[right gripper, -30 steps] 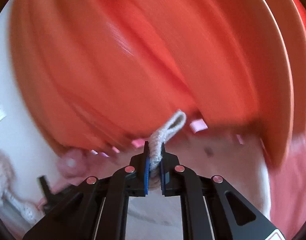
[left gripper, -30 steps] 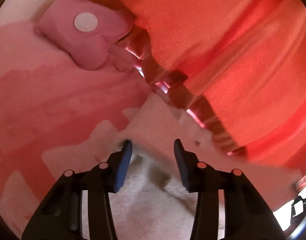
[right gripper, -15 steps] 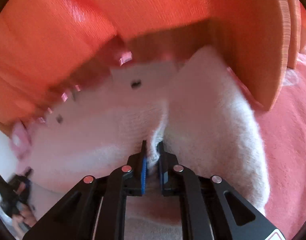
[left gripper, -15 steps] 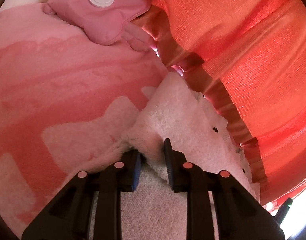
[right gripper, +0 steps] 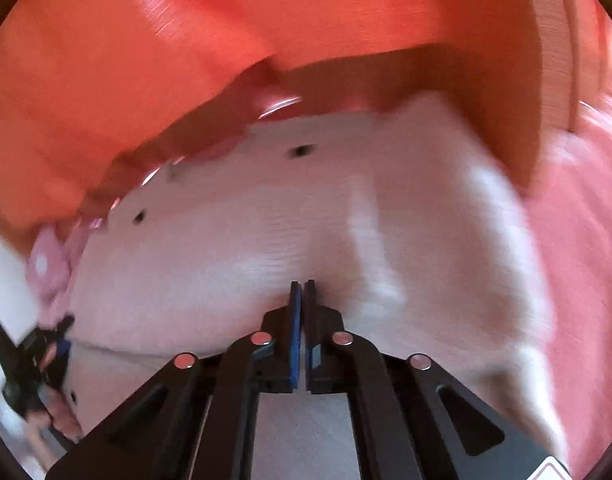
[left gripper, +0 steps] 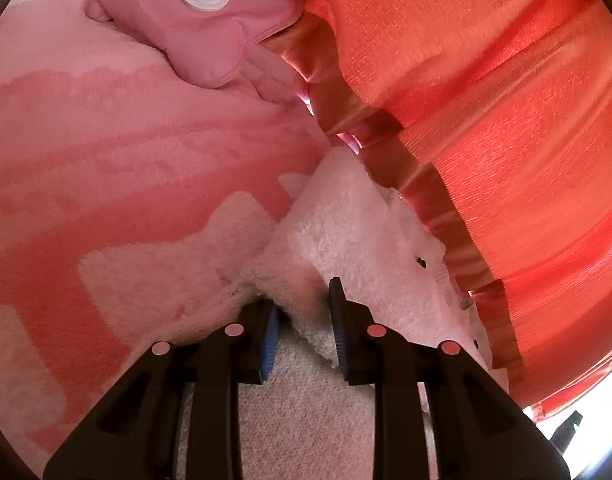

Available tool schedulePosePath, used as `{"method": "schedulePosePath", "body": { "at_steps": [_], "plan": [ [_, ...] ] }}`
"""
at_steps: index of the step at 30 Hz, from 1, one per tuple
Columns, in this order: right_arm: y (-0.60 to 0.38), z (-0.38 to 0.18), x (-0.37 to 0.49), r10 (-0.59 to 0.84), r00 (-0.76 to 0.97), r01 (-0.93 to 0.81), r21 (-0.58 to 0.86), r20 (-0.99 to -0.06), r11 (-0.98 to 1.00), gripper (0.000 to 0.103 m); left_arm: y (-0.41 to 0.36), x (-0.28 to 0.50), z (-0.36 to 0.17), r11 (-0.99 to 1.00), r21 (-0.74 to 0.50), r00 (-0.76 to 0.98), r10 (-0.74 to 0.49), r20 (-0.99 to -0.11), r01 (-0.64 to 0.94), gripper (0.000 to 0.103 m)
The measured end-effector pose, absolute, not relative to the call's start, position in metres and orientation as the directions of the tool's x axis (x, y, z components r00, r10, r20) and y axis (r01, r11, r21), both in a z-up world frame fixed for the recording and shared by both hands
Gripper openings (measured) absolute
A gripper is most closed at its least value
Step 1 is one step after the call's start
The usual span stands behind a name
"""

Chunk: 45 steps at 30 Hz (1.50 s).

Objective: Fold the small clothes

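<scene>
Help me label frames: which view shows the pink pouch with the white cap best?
Left wrist view: the pink pouch lies sharp and whole on the blanket. The right wrist view catches it only as a small blurred patch at the left edge.

Garment: the fleecy garment (left gripper: 346, 236) is lying on the blanket (left gripper: 118, 152), its far edge reaching under the curtain hem (left gripper: 418, 184).
Curtain: the curtain (left gripper: 486, 80) is hanging behind the garment, running along the right in the left wrist view.
Pouch: the capped pouch (left gripper: 202, 20) is sitting on the blanket's far end, left of the curtain, well apart from the garment.
Left gripper: the left gripper (left gripper: 302, 320) is straddling the garment's near fold.
Right gripper: the right gripper (right gripper: 302, 300) is resting at the garment's near edge, the left gripper (right gripper: 34, 360) lying far to its left.
</scene>
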State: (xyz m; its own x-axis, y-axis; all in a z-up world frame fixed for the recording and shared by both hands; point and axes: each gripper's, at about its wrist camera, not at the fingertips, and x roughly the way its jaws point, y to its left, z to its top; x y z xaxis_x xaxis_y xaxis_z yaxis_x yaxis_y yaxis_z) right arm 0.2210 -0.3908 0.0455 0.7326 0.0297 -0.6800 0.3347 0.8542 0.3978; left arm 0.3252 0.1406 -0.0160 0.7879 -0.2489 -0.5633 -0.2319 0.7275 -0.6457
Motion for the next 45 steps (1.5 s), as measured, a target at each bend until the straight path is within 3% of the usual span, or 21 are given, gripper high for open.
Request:
{"method": "schedulePosePath", "body": {
  "at_steps": [2, 5, 7, 9, 10, 12, 14, 19, 23, 27, 34, 37, 38, 39, 40, 41, 45],
  "plan": [
    [-0.393, 0.053, 0.186, -0.027, 0.728, 0.376, 0.366, -0.685, 0.851, 0.015, 0.143, 0.324, -0.016, 0.716, -0.661, 0.793, -0.26, -0.551, -0.224, 0.023],
    [-0.398, 0.05, 0.112, 0.029, 0.735, 0.378, 0.445, -0.678, 0.812, 0.015, 0.145, 0.31, -0.013, 0.709, -0.677, 0.776, -0.31, -0.549, -0.196, 0.023],
    [-0.395, 0.043, 0.071, 0.043, 0.717, 0.408, 0.469, -0.696, 0.783, 0.02, 0.142, 0.292, -0.006, 0.736, -0.655, 0.746, -0.336, -0.575, -0.173, 0.029],
    [-0.389, 0.034, 0.027, 0.031, 0.684, 0.452, 0.456, -0.729, 0.766, 0.045, 0.137, 0.26, 0.009, 0.792, -0.601, 0.707, -0.363, -0.607, -0.11, 0.048],
    [-0.384, 0.027, 0.004, 0.033, 0.666, 0.469, 0.452, -0.745, 0.759, 0.049, 0.134, 0.24, 0.019, 0.827, -0.555, 0.688, -0.353, -0.634, -0.088, 0.053],
    [-0.38, 0.02, -0.023, 0.12, 0.671, 0.48, 0.552, -0.732, 0.682, 0.053, 0.135, 0.205, 0.033, 0.876, -0.473, 0.669, -0.295, -0.682, -0.096, 0.079],
    [-0.368, 0.014, -0.035, 0.219, 0.702, 0.437, 0.652, -0.678, 0.62, 0.066, 0.142, 0.174, 0.04, 0.872, -0.475, 0.658, -0.292, -0.694, -0.114, 0.082],
    [-0.332, 0.015, -0.05, 0.098, 0.705, 0.477, 0.572, -0.702, 0.668, 0.064, 0.168, 0.106, 0.031, 0.818, -0.525, 0.607, -0.298, -0.736, -0.236, 0.088],
    [-0.311, 0.023, -0.057, -0.001, 0.697, 0.477, 0.463, -0.717, 0.747, 0.065, 0.167, 0.075, 0.029, 0.822, -0.53, 0.628, -0.303, -0.717, -0.209, 0.088],
    [-0.316, 0.039, -0.08, -0.132, 0.754, 0.517, 0.456, -0.644, 0.724, 0.066, 0.157, 0.067, 0.033, 0.841, -0.51, 0.623, -0.305, -0.72, -0.178, 0.088],
    [-0.319, 0.024, -0.059, -0.054, 0.704, 0.515, 0.456, -0.709, 0.725, 0.071, 0.143, 0.074, 0.031, 0.869, -0.475, 0.595, -0.311, -0.741, -0.137, 0.09],
    [-0.313, 0.019, -0.049, -0.037, 0.677, 0.506, 0.428, -0.735, 0.749, 0.071, 0.142, 0.077, 0.031, 0.86, -0.495, 0.576, -0.344, -0.742, -0.124, 0.076],
    [-0.312, 0.018, -0.047, -0.032, 0.675, 0.499, 0.424, -0.737, 0.755, 0.068, 0.143, 0.081, 0.03, 0.85, -0.513, 0.562, -0.366, -0.742, -0.124, 0.061],
    [-0.311, 0.018, -0.043, -0.025, 0.674, 0.49, 0.422, -0.738, 0.763, 0.052, 0.144, 0.085, 0.029, 0.841, -0.525, 0.547, -0.382, -0.745, -0.128, 0.043],
    [-0.31, 0.019, -0.039, -0.012, 0.675, 0.475, 0.422, -0.738, 0.772, 0.037, 0.144, 0.09, 0.027, 0.829, -0.542, 0.522, -0.404, -0.751, -0.137, 0.034],
    [-0.312, 0.021, -0.033, 0.018, 0.667, 0.455, 0.427, -0.744, 0.781, 0.006, 0.144, 0.095, 0.027, 0.818, -0.556, 0.5, -0.424, -0.755, -0.146, 0.01],
    [-0.318, 0.052, -0.045, 0.018, 0.744, 0.401, 0.468, -0.668, 0.788, 0.005, 0.143, 0.093, 0.049, 0.82, -0.56, 0.515, -0.43, -0.741, -0.121, 0.007]
  ]
}}
